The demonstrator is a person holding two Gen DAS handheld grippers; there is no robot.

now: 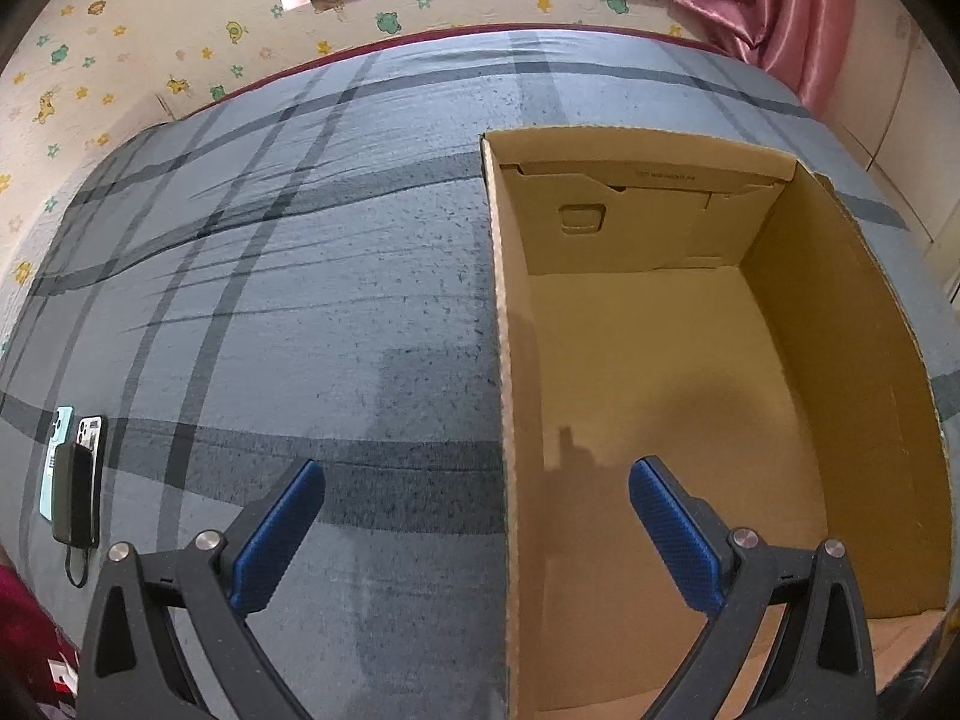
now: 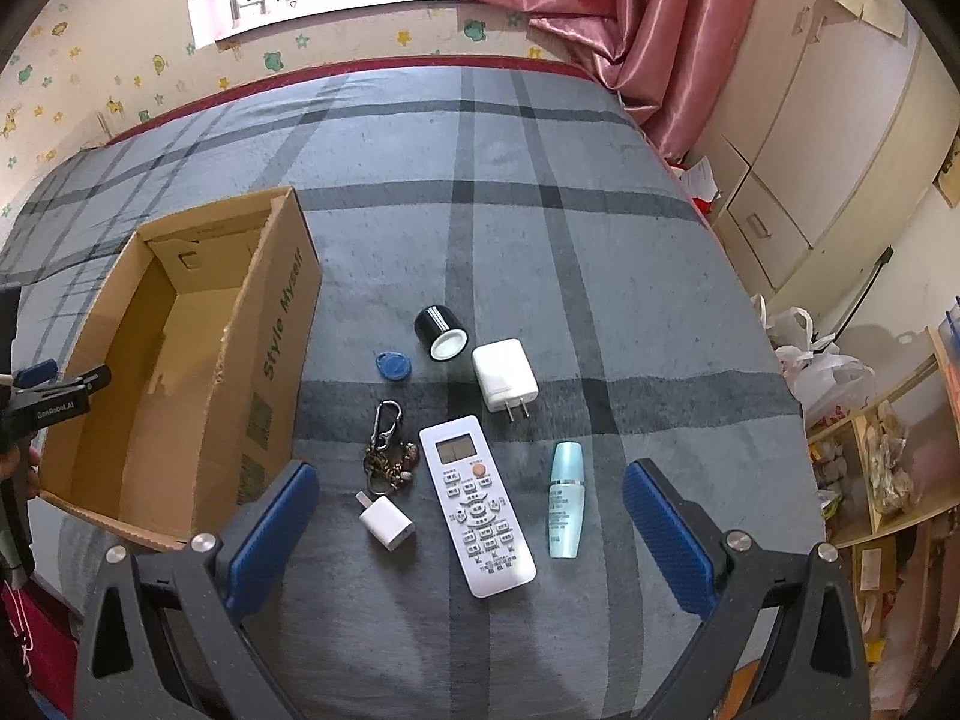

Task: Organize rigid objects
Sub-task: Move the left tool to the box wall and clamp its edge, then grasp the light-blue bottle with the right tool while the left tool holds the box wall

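Note:
On the grey plaid bed, an open empty cardboard box (image 2: pixel 264 354) lies left of several small items: a white remote (image 2: pixel 477 507), a teal bottle (image 2: pixel 565 499), a large white charger (image 2: pixel 503 375), a small white charger (image 2: pixel 387 522), a key bunch with carabiner (image 2: pixel 390 456), a blue key fob (image 2: pixel 391 365) and a black cylinder with a white end (image 2: pixel 442 331). My right gripper (image 2: pixel 471 531) hovers open above the remote and small charger. My left gripper (image 1: pixel 477 531) is open over the near left wall of the box (image 1: pixel 840 330), holding nothing; it also shows as a dark tool (image 2: pixel 54 387) at the box's left side.
Two phones and a dark power bank (image 1: pixel 75 480) lie at the bed's left edge. A pink curtain (image 2: pixel 648 18) hangs at the far right corner. Cupboards, plastic bags (image 2: pixel 822 360) and shelves stand to the right of the bed. A wall with stickers and a window runs behind.

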